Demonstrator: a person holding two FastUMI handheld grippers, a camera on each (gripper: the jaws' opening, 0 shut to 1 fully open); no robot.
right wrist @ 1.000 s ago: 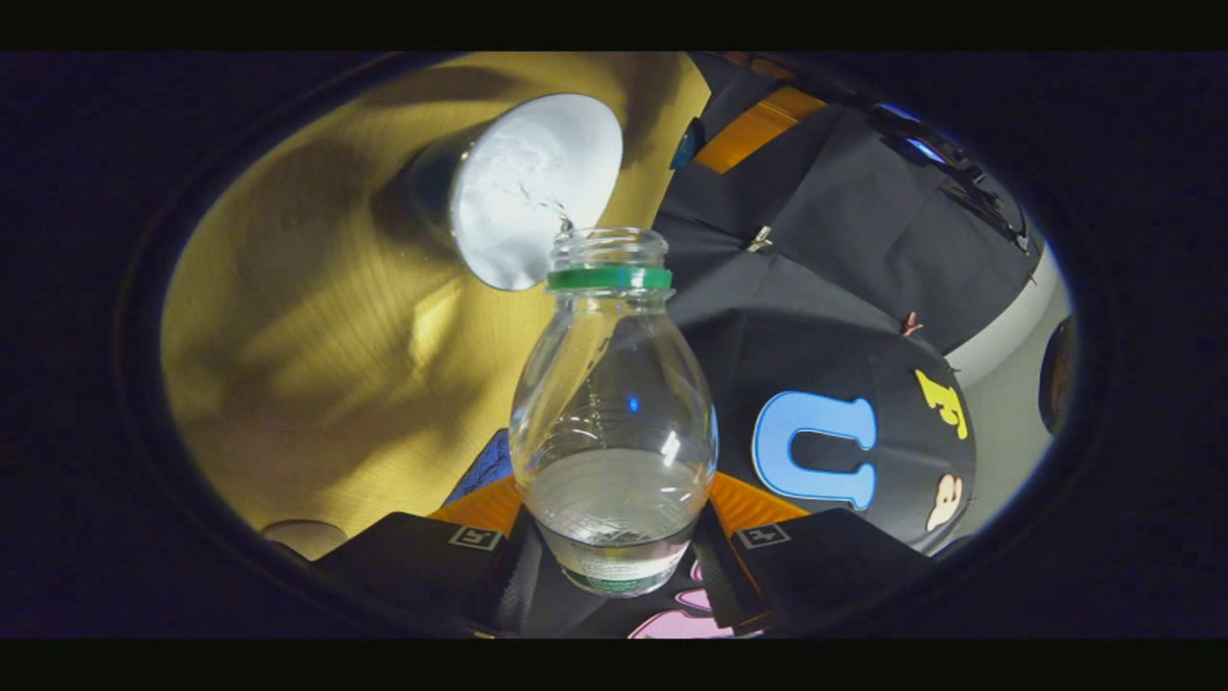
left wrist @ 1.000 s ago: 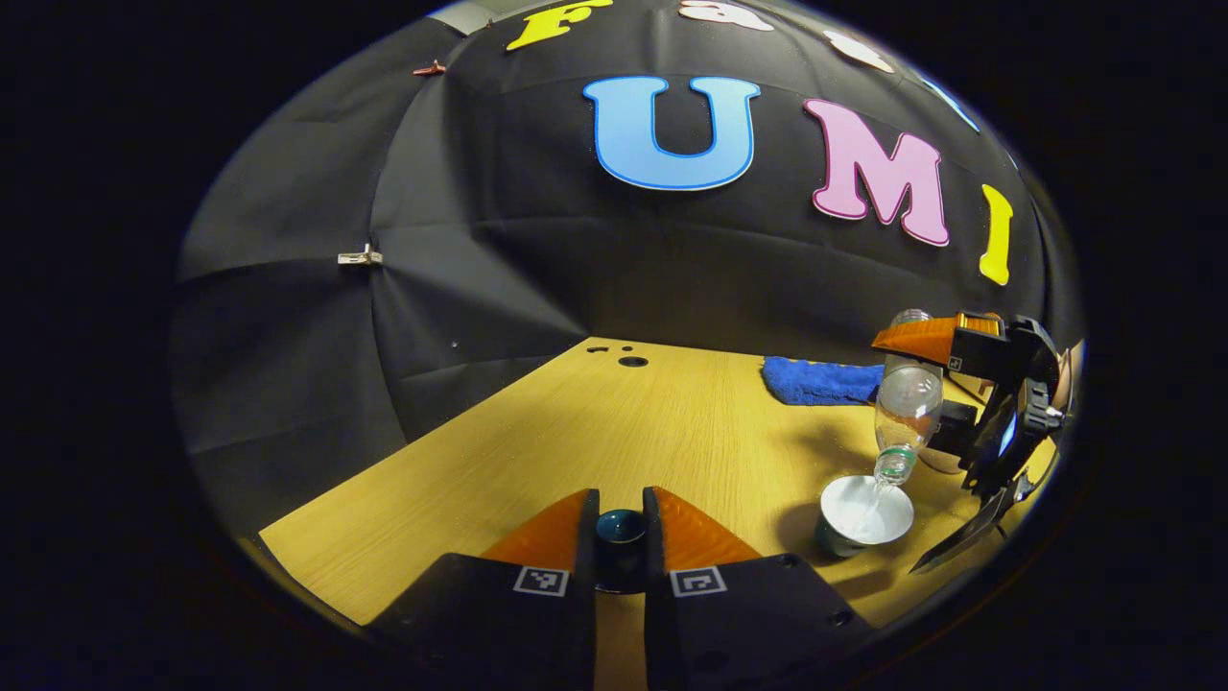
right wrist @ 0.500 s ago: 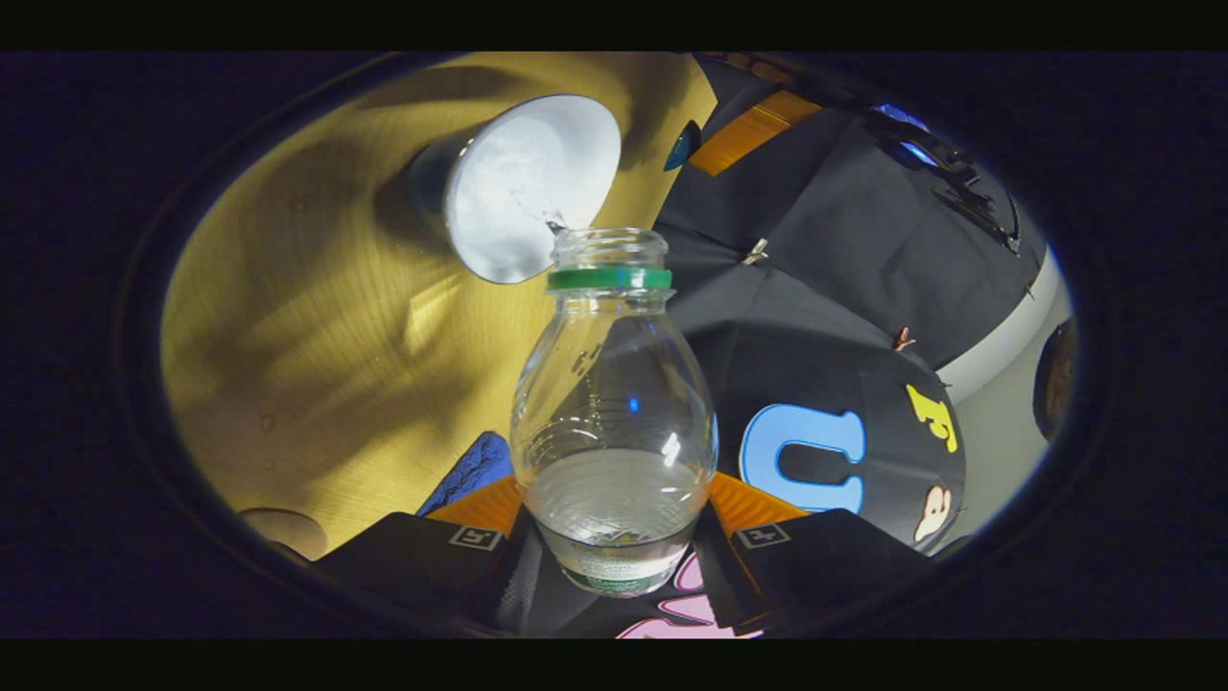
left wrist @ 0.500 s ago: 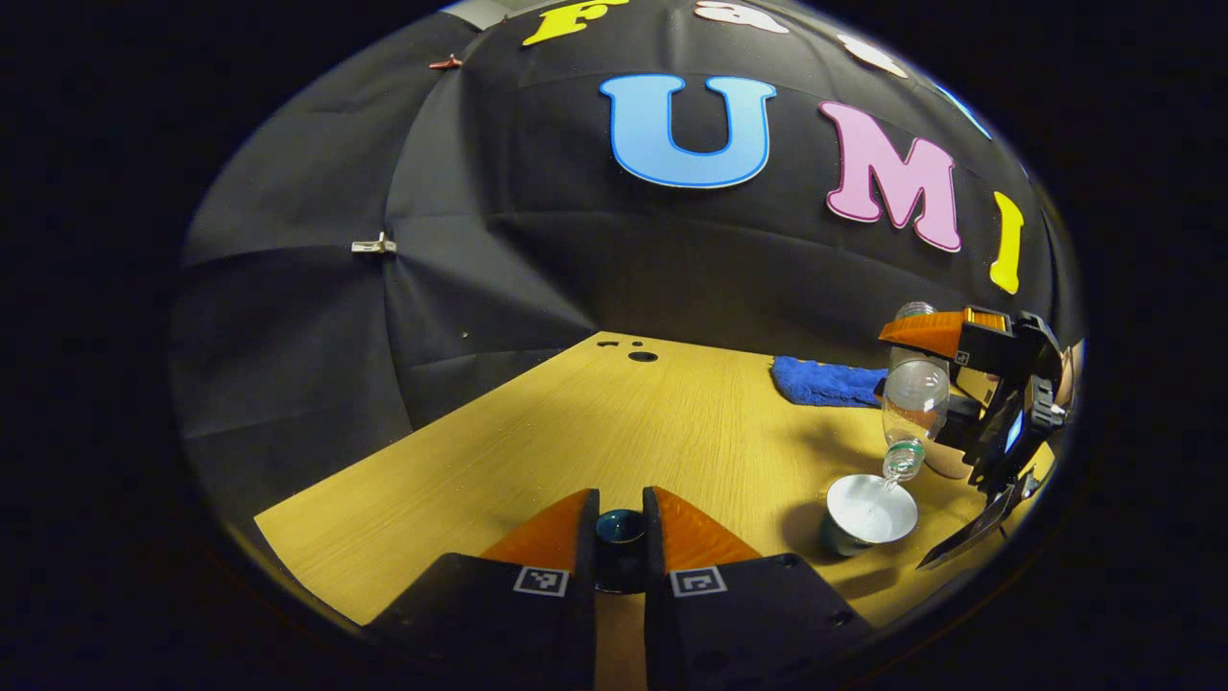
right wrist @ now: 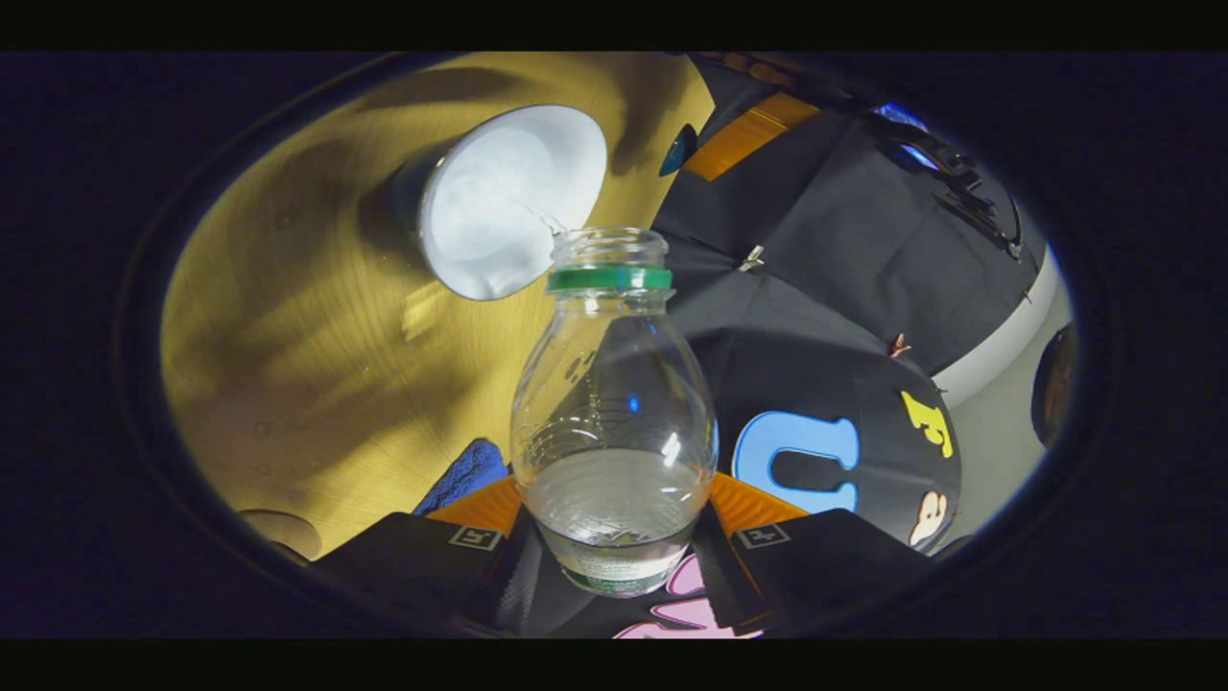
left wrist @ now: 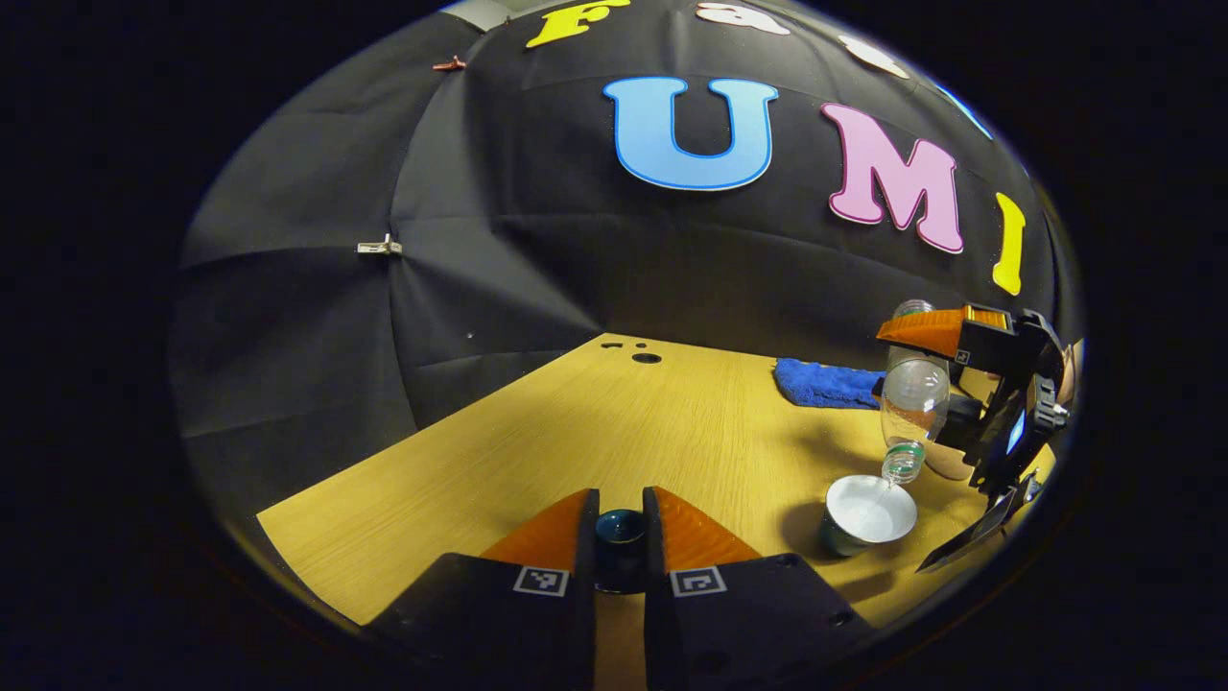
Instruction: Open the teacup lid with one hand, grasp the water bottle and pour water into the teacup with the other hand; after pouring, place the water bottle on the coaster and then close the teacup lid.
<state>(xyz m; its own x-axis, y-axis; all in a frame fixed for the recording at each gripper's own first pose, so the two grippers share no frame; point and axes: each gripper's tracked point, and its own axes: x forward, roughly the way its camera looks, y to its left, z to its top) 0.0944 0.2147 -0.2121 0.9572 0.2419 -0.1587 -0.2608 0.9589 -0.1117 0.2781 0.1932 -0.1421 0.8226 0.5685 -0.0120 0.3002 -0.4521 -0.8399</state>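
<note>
In the left gripper view, the teacup lid (left wrist: 620, 528) was pinched between the fingers of the left gripper (left wrist: 621, 537), held off the wooden table (left wrist: 537, 441). The open teacup (left wrist: 866, 514) stood to the right, with the water bottle (left wrist: 911, 403) tipped over it by the right gripper (left wrist: 945, 379); a blue cloth (left wrist: 825, 382) lay behind.

In the right gripper view, the water bottle (right wrist: 614, 413) was clamped by the right gripper (right wrist: 614, 523), its mouth over the teacup (right wrist: 504, 197). Pouring was judged underway; setting down on the coaster (right wrist: 283, 531) and lidding remained.
</note>
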